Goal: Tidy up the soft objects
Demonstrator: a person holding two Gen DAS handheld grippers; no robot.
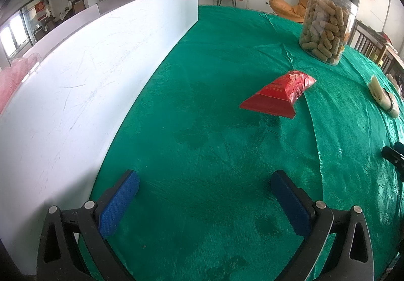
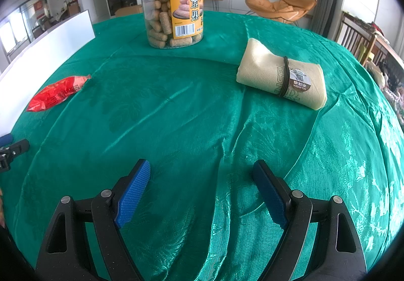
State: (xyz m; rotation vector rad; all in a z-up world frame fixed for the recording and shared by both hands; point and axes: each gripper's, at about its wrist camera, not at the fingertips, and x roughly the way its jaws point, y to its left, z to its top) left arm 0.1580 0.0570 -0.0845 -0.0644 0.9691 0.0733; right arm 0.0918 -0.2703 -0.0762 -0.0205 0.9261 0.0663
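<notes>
Packet left, towel right, jar behind.

Both cameras low over green desk, looking forward. Left one beside white board. Both see red packet, snack jar, each from own side.

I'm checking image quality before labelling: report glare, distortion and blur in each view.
Left wrist view: strong fisheye bending of the tall white board; the shiny green tablecloth shows mild sheen; the red foil snack packet is sharp. Right wrist view: bright glare streaks on the cloth at right; dark vignetted corners.
</notes>
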